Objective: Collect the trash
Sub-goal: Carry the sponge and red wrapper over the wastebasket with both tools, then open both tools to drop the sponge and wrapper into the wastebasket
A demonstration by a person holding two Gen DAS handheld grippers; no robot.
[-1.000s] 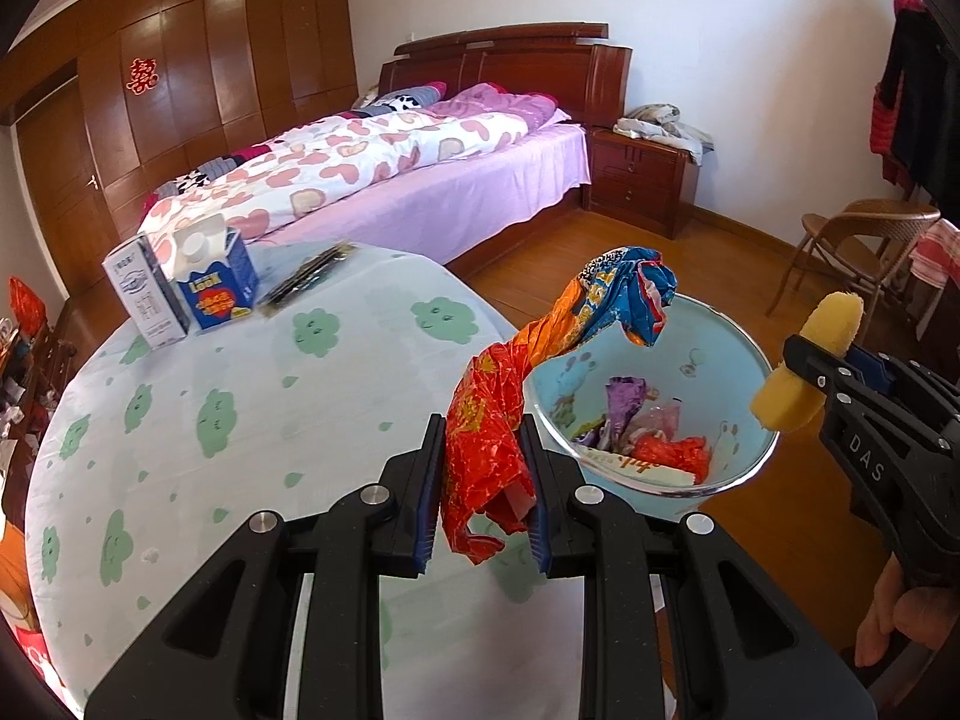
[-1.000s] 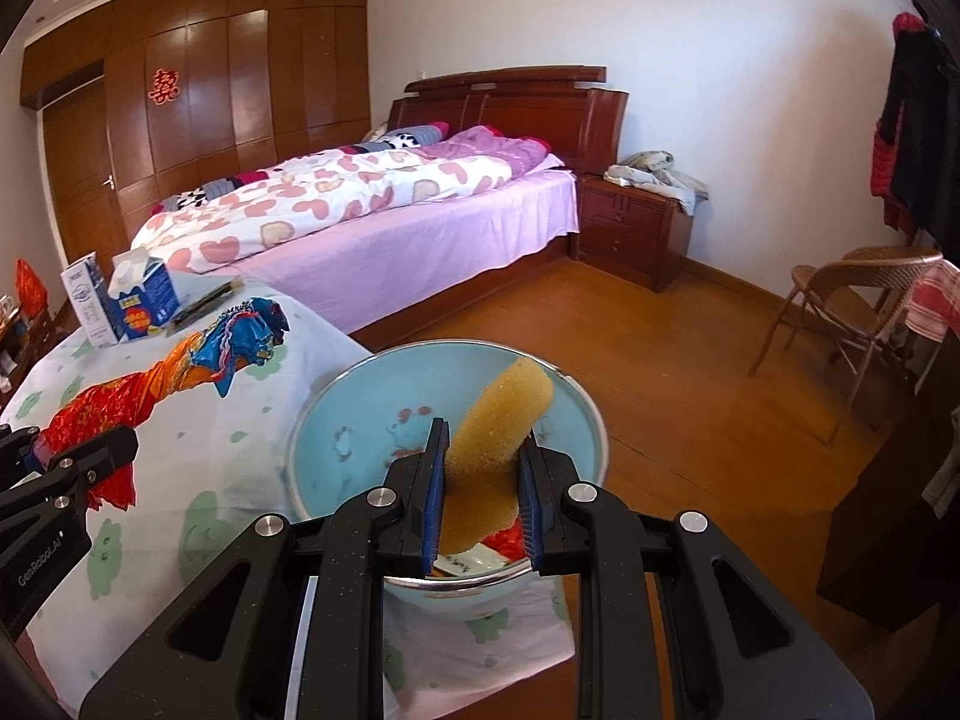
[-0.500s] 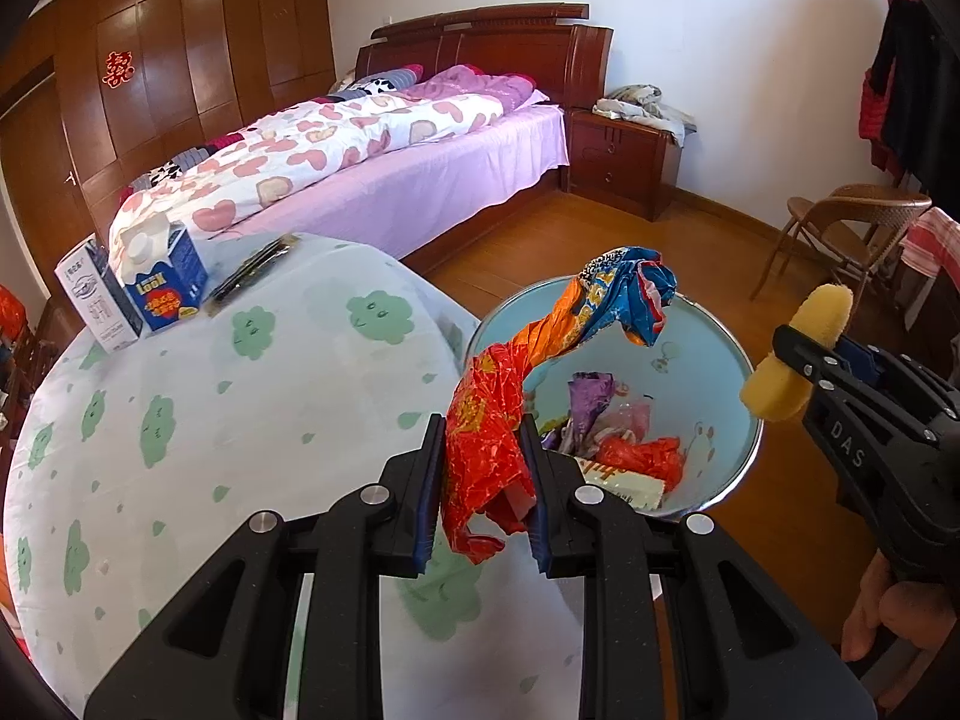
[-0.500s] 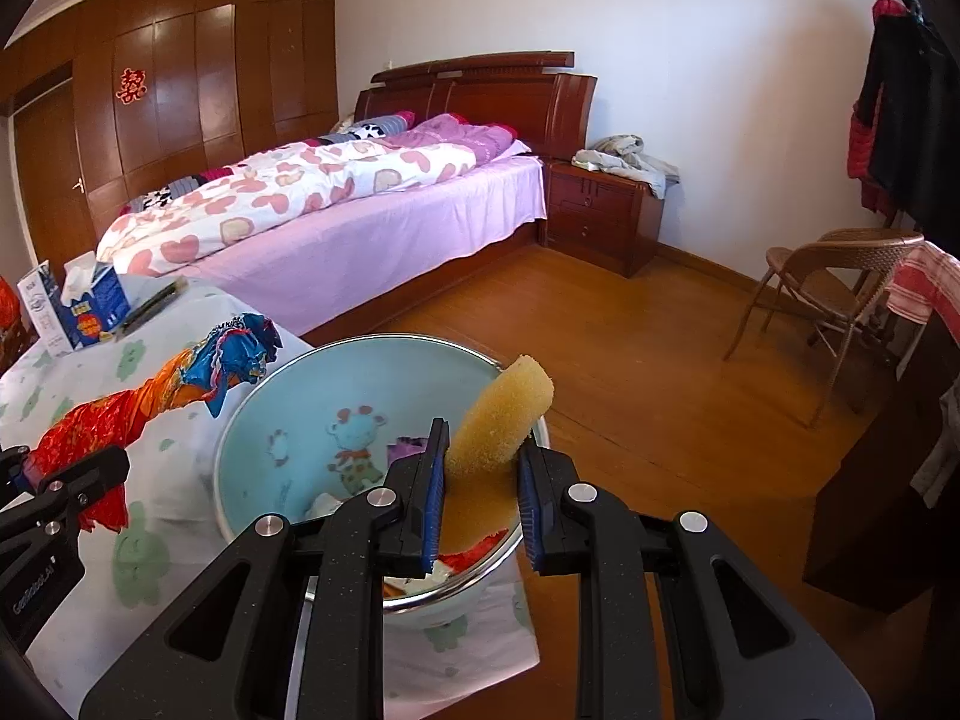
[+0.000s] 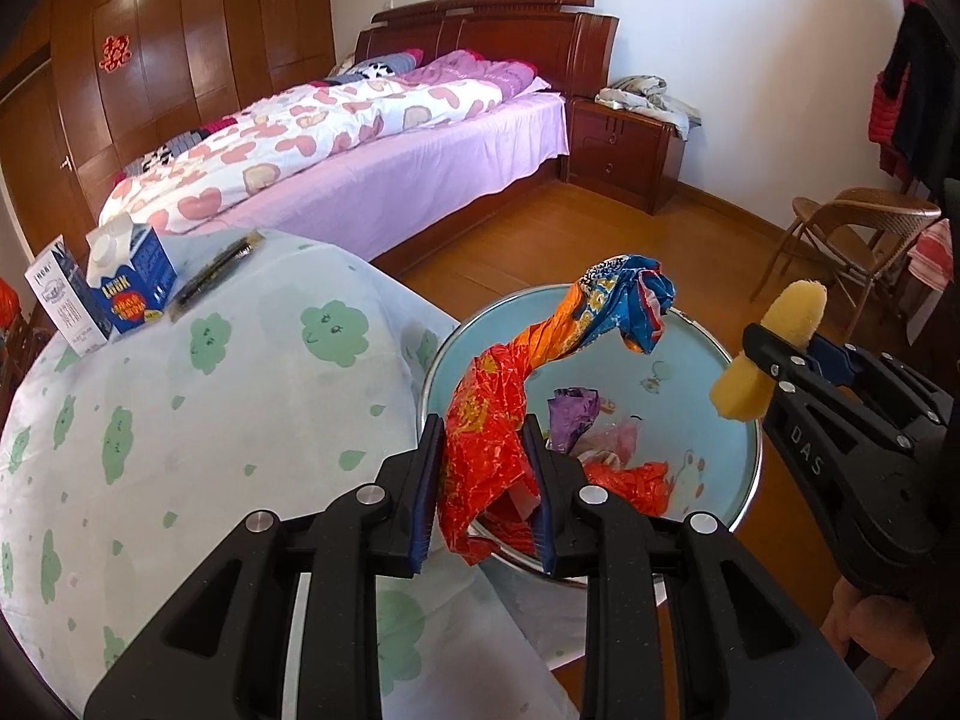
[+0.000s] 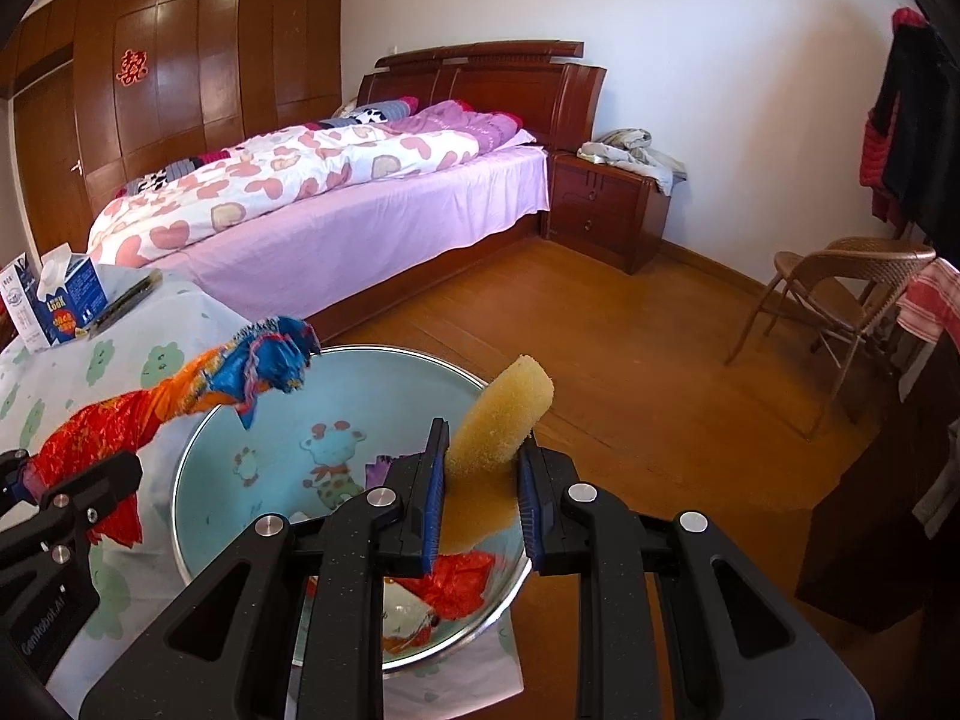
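My left gripper [image 5: 483, 483] is shut on a crumpled red, orange and blue foil wrapper [image 5: 540, 354], held over the near rim of a light blue basin [image 5: 708, 360]; the wrapper also shows in the right wrist view [image 6: 180, 396]. My right gripper [image 6: 480, 498] is shut on a yellow sponge [image 6: 498, 420], held above the basin [image 6: 252, 426]; the sponge shows at the right in the left wrist view [image 5: 768, 348]. The basin holds purple, red and white scraps [image 5: 600, 450].
The basin sits at the edge of a table with a cloud-print cloth [image 5: 180, 420]. Two cartons [image 5: 114, 288] and a dark wrapper [image 5: 216, 276] stand at the table's far side. A bed [image 5: 372, 144], a nightstand [image 5: 624, 144] and a wicker chair [image 5: 852, 240] lie beyond.
Both grippers have moved closer over the basin, each holding its item. The basin now fills more of both views.
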